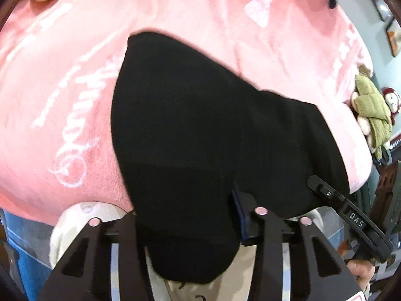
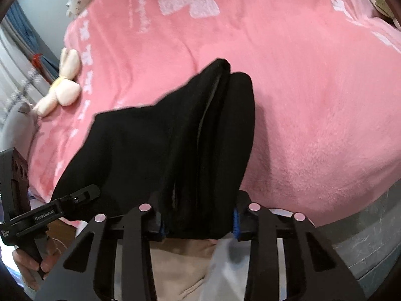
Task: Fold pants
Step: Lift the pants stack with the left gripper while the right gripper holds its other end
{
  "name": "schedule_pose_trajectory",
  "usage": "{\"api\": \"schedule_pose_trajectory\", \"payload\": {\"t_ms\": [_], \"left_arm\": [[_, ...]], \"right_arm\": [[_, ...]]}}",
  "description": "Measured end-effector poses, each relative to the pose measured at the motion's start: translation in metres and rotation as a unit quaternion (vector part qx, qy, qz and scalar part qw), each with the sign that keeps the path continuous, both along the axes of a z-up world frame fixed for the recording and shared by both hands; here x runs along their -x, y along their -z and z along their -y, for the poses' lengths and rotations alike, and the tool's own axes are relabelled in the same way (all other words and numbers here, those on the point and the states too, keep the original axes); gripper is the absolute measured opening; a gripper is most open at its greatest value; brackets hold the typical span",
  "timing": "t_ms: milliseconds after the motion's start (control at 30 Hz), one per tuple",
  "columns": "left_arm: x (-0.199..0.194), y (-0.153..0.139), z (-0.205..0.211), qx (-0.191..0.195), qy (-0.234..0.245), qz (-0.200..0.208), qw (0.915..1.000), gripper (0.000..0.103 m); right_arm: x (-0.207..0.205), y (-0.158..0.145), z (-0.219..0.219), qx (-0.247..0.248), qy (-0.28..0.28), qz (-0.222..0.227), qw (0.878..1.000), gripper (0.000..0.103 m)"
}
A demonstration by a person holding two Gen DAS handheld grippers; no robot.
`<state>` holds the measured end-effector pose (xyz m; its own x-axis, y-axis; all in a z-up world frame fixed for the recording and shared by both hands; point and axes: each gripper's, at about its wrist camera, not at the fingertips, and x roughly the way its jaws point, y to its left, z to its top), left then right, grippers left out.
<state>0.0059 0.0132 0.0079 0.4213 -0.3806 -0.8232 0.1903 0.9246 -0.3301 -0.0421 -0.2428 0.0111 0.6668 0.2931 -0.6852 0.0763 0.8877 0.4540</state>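
Black pants (image 1: 188, 125) lie on the pink blanket, their near edge lifted off the bed. My left gripper (image 1: 188, 225) is shut on that edge; cloth fills the gap and hangs over its left finger, while the blue pad (image 1: 238, 215) of the other presses the fabric. In the right wrist view the pants (image 2: 150, 150) run up in folded layers, and my right gripper (image 2: 198, 223) is shut on a thick bunch of them between its blue pads (image 2: 235, 222). Each view shows the other gripper's finger gripping the same edge: the right one (image 1: 351, 215) and the left one (image 2: 62, 205).
The pink blanket (image 1: 62, 87) with white bows and lettering covers the bed (image 2: 313, 100). A cream plush rabbit (image 2: 62, 87) lies at its left edge. A plush in an olive jacket (image 1: 371, 110) sits at the right edge. A person's hand (image 2: 27, 266) holds the left gripper's handle.
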Motion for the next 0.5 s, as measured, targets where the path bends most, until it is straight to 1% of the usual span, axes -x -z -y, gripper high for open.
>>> {"api": "schedule_pose_trajectory", "payload": {"t_ms": [100, 200, 300, 400, 500], "left_arm": [[0.013, -0.024, 0.000, 0.008, 0.011, 0.018, 0.9998, 0.032], [0.028, -0.045, 0.002, 0.003, 0.018, 0.037, 0.9992, 0.031], [0.044, -0.064, -0.001, 0.004, 0.024, 0.050, 0.9985, 0.031], [0.064, -0.075, -0.007, 0.001, 0.027, 0.059, 0.9979, 0.030], [0.074, -0.092, -0.007, -0.005, 0.029, 0.075, 0.9967, 0.030]], "right_arm": [[0.015, -0.027, -0.007, 0.006, -0.010, 0.022, 1.000, 0.034], [0.029, -0.049, -0.012, 0.007, -0.012, 0.037, 0.999, 0.034], [0.043, -0.065, -0.016, 0.007, -0.014, 0.051, 0.999, 0.034], [0.058, -0.079, -0.019, 0.003, -0.017, 0.067, 0.998, 0.034], [0.072, -0.092, -0.024, -0.001, -0.022, 0.083, 0.996, 0.034]]}}
